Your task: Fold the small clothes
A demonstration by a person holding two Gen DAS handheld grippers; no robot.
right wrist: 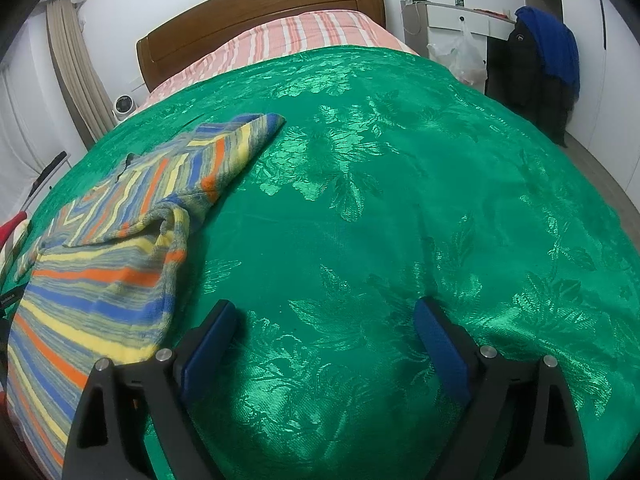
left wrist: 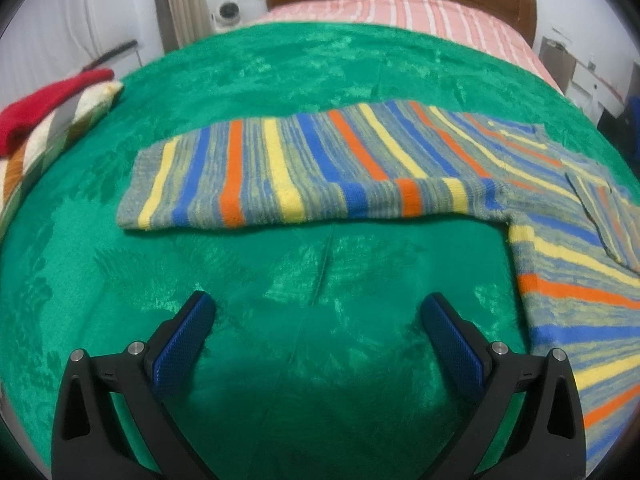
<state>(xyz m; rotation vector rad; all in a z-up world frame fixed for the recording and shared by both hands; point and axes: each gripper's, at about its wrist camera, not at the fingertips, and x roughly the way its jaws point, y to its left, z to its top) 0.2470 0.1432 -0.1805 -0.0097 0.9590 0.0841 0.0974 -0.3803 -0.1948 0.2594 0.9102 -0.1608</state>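
2 grippers (jaws wide, empty) hover beside striped sweater (left wrist: 304,168).

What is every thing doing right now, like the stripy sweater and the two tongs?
Striped sweater: lying flat on the green cover, one sleeve stretched out, not folded up yet.
Left tongs: open, empty, above the cover.
Right tongs: open, empty, beside the sweater.
Green cover: spread over the bed.
Red garment: lying on a pile at the edge.

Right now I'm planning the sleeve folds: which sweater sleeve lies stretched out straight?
The left sleeve of the striped sweater, flat across the green bedspread. The right sleeve is already doubled back over the chest.
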